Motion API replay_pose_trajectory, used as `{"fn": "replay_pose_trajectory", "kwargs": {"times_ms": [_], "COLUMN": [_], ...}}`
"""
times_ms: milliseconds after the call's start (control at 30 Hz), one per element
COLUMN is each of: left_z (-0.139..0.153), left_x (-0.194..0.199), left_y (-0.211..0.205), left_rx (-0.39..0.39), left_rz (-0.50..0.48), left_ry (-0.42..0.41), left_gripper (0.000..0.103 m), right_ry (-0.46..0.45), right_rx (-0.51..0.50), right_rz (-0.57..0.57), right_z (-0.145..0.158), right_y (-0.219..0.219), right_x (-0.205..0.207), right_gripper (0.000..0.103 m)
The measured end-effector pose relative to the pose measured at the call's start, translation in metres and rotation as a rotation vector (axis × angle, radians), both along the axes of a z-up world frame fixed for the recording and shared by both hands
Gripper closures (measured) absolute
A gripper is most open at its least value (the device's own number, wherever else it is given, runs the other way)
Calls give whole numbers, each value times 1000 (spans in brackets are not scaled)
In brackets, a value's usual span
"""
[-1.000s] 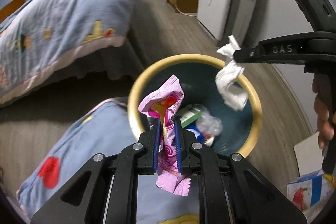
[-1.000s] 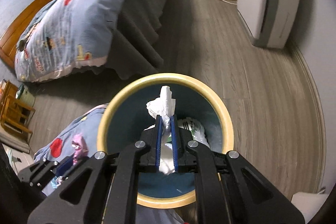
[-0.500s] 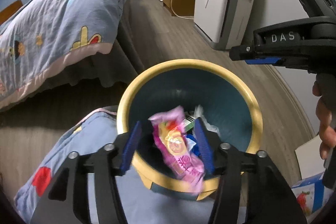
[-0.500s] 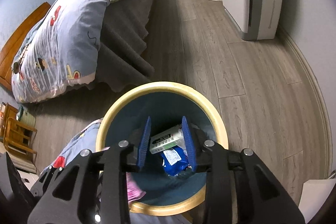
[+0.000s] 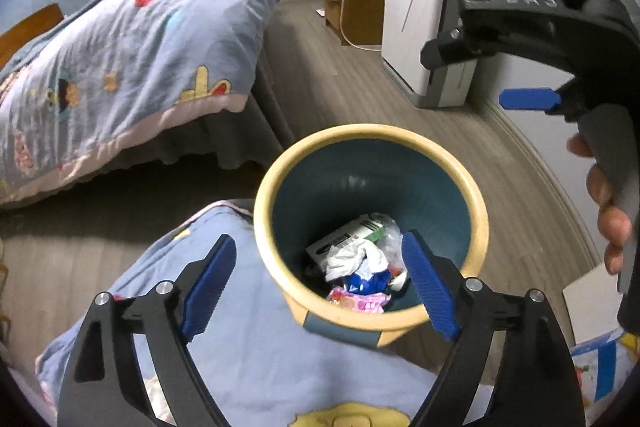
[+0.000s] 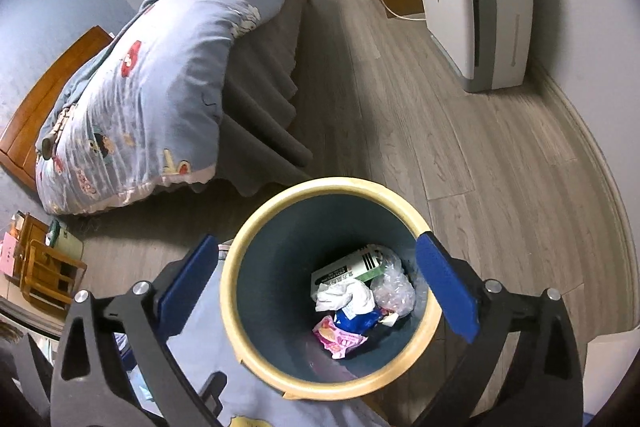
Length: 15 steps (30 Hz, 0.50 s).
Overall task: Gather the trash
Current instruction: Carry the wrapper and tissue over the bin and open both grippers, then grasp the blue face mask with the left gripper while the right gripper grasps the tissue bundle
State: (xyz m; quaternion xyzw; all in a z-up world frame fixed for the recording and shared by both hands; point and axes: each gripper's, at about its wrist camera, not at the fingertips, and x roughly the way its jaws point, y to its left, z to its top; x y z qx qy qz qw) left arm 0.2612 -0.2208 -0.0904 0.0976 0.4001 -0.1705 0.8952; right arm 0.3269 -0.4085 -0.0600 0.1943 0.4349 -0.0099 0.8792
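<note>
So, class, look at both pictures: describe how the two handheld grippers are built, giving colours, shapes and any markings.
Each gripper, left and right, is a black plastic frame of triangular cut-out arms joined by silver bolts, ending in two flat blue ribbed pads. In the left wrist view the right gripper's body bears raised letters "DAS", with a green light above it. No sleeve shows.

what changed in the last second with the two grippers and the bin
Both grippers let go. The left gripper dropped the pink wrapper and the right gripper dropped the white tissue into the trash bin; both sets of jaws are opening, nothing between them. The bin and bed stayed put.
</note>
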Motion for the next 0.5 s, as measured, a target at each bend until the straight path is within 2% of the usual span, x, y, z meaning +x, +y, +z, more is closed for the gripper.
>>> {"fn": "replay_pose_trajectory", "kwargs": {"times_ms": [233, 367, 500], "left_z": [40, 66, 85], "left_x": [-39, -73, -107], "left_y": [28, 63, 113], "left_rx": [-7, 3, 15], "left_rz": [17, 45, 118], "left_ry": [-52, -79, -100], "left_gripper": [11, 10, 10], "right_ry": [-58, -103, -127], "right_rx": [-28, -67, -83], "right_rz": [19, 62, 163], "right_z": [42, 63, 70], "right_y": [15, 36, 79], "right_x": [-22, -44, -67], "right_gripper": [6, 6, 6]}}
